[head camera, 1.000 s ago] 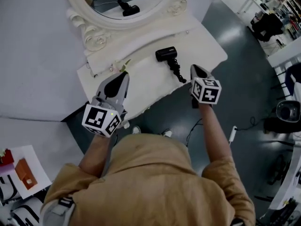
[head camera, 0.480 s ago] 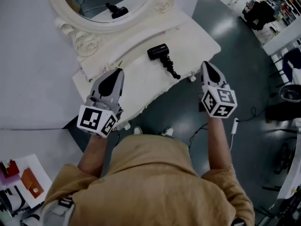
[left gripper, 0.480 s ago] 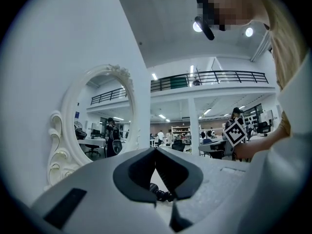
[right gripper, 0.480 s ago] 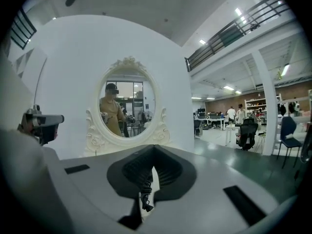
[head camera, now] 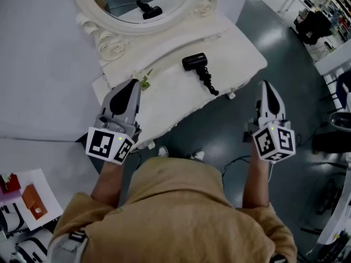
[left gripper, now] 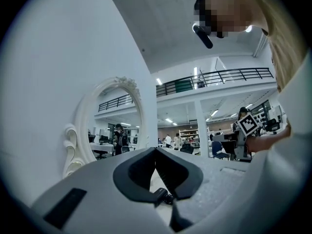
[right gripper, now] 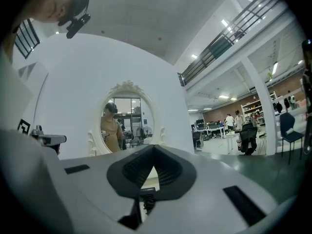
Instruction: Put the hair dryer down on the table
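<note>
Hair dryer (head camera: 195, 62) lying on its side on the table (head camera: 236, 51), untouched, so the task looks complete. Left: left gripper (head camera: 133, 84), fingers closed and empty, over the near edge beside a green sprig (head camera: 145, 81). Behind: ornate mirror (head camera: 109, 41). Right: right gripper (head camera: 265, 85), fingers closed, empty, above the floor (head camera: 219, 126). Nothing obstructs.

matte black hair dryer (head camera: 194, 62), plain white table (head camera: 241, 51), creamy white mirror frame (head camera: 112, 44), tan shirt (head camera: 175, 212), dark teal-grey floor (head camera: 219, 130)
</note>
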{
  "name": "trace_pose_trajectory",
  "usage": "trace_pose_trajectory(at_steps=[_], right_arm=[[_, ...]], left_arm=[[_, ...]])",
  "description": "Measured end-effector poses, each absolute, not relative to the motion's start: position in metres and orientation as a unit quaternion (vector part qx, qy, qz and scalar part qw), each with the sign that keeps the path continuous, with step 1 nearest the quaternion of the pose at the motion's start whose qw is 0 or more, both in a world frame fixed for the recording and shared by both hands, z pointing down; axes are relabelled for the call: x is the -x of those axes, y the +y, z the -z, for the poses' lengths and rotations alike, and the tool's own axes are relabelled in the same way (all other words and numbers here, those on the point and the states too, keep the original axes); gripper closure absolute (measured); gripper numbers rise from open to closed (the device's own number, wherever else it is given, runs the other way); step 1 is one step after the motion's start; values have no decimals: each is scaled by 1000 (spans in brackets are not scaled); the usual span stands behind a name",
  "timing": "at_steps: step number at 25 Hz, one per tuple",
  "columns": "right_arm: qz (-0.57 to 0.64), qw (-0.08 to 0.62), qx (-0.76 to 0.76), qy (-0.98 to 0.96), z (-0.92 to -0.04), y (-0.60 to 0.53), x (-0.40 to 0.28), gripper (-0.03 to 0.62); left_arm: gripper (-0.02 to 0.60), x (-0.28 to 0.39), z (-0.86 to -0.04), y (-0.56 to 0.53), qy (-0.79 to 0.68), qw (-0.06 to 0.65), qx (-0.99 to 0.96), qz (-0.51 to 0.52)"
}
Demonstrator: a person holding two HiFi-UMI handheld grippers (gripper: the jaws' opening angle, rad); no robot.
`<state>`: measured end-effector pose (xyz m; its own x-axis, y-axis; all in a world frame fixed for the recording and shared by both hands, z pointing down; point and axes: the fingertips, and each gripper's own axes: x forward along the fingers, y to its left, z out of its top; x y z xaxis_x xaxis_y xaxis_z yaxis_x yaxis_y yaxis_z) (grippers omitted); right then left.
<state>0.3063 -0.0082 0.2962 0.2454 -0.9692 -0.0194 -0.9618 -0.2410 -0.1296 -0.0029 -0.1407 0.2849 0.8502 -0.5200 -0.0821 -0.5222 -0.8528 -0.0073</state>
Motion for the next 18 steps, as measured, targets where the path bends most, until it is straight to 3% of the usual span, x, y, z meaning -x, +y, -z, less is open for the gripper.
trace_pose_trajectory(at_steps=[18], right_arm=[[56, 115, 798, 588, -289, 20, -307, 591]], left_arm=[[578, 54, -273, -151, 339, 12, 939, -54]])
